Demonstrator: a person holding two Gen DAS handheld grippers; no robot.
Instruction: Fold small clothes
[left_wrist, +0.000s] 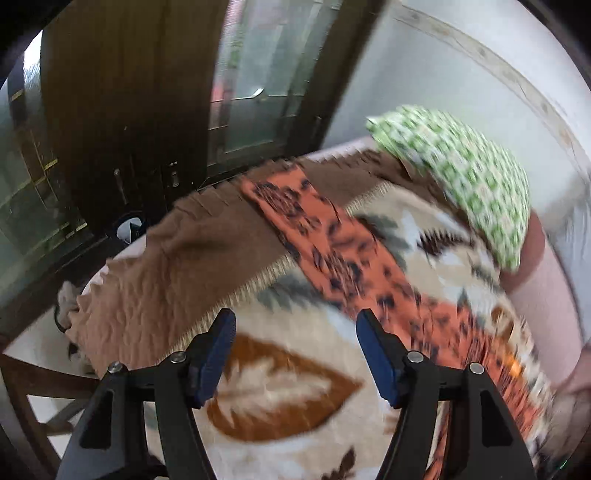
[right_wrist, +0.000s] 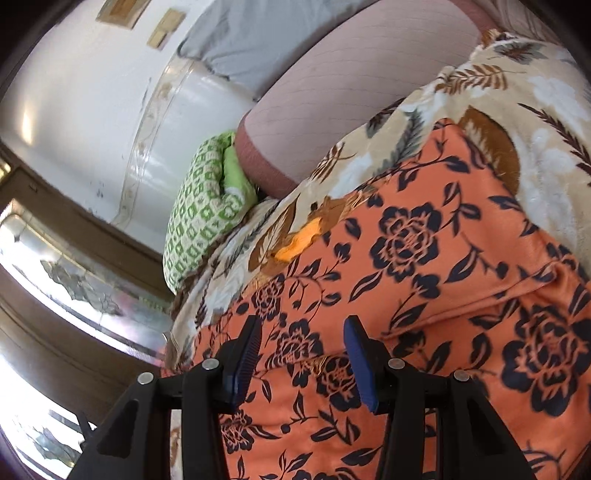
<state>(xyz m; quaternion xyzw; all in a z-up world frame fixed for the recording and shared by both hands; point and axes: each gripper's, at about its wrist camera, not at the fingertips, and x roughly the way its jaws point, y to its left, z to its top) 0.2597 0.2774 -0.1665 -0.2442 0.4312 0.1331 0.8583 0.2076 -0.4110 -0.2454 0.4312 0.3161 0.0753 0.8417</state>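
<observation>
An orange garment with a dark flower print (left_wrist: 332, 251) lies stretched in a long band across a cream blanket with brown leaves (left_wrist: 288, 387). My left gripper (left_wrist: 295, 317) hovers over the blanket just left of that band, jaws open and empty. In the right wrist view the orange garment (right_wrist: 424, 295) fills the lower right, with a fold line running across it. My right gripper (right_wrist: 303, 325) is close above it, jaws apart, and the cloth lies beneath the blue pads (right_wrist: 356, 350) rather than pinched between them.
A green patterned pillow (left_wrist: 461, 177) (right_wrist: 199, 221) rests at the bed's far end by a white wall (right_wrist: 92, 110). The blanket's brown edge (left_wrist: 166, 266) hangs toward a dark wooden door (left_wrist: 122, 110). A wooden chair (left_wrist: 29, 387) stands at lower left. Pink bedding (right_wrist: 351, 92) lies beyond the blanket.
</observation>
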